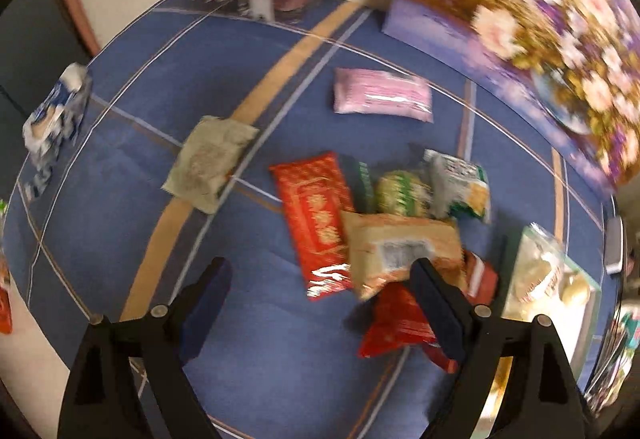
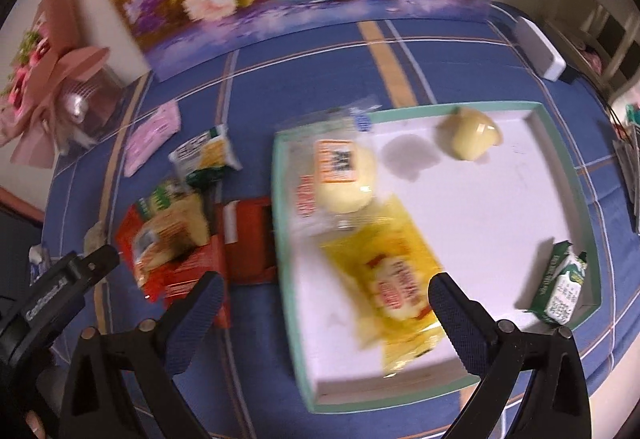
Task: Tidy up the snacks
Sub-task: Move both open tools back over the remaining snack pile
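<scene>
Two hand-held tools above a blue plaid worktop (image 1: pixel 248 351) strewn with snack packets. The left tool (image 1: pixel 320 295) stands wide, nothing between its pads; the right tool (image 2: pixel 326 309) likewise stands wide and empty.

The collecting tray (image 2: pixel 568 143), a shallow white box with a pale green rim, already carries a clear-wrapped bun (image 2: pixel 344 175), a yellow packet (image 2: pixel 394 279), a small round pale sweet (image 2: pixel 470 139) and a green-and-white packet (image 2: pixel 560 291) in its near right corner. The yellow packet lies directly ahead of the right tool, partly between its fingers but untouched, so far as the blur lets one judge.

Still outside the tray is a heap just beside its left wall: a long red packet (image 1: pixel 316 223), a tan packet (image 1: pixel 400 251) lying across it, a crumpled red packet (image 1: pixel 396 327) beneath, and green packets (image 1: pixel 460 183) behind. A pink packet (image 1: pixel 384 101), a beige sachet (image 1: pixel 210 165) and a blue-white packet (image 1: pixel 54 119) lie apart from the heap.

The governing relation: the heap lies ahead and to the right of the left tool's centre line, with the right-hand finger (image 1: pixel 436 311) overlapping the tan packet's edge in this view. The long red packet runs roughly away from the camera, hence near parallel to the finger faces, which suits a grip across its width. The left tool is judged the nearer to the heap; the tray lies further to its right.
</scene>
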Action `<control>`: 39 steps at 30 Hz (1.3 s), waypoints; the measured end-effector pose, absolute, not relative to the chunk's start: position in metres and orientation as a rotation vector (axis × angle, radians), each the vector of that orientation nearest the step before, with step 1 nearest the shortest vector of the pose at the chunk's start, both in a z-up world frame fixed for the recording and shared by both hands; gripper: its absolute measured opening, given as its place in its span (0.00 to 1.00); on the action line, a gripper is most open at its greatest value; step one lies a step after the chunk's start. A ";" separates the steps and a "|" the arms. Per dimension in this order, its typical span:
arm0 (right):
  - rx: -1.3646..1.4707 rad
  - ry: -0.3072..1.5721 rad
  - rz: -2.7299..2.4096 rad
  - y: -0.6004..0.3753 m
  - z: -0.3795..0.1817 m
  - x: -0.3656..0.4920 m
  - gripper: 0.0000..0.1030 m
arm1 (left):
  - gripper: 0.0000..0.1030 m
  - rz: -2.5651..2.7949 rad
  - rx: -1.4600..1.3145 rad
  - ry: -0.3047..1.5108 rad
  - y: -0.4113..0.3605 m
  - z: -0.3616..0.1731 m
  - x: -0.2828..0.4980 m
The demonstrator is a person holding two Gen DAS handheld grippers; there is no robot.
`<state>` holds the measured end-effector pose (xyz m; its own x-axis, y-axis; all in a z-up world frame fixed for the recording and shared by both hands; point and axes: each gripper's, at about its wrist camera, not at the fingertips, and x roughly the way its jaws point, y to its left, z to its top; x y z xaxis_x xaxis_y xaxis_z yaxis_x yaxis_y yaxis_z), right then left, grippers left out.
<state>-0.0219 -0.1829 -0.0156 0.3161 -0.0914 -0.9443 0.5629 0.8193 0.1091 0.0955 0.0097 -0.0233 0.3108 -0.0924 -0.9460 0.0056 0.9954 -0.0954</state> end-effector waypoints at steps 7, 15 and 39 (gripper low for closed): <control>0.448 1.196 -0.409 -0.155 -0.020 -0.006 1.00 | 1.00 0.001 -0.148 1.235 0.047 -0.024 0.103; 0.475 1.209 -0.351 -0.137 -0.032 0.009 1.00 | 1.00 0.037 -0.212 1.235 0.073 -0.027 0.111; 0.367 1.271 -0.283 -0.101 -0.078 0.041 1.00 | 1.00 -0.018 -0.133 1.370 0.044 -0.081 0.135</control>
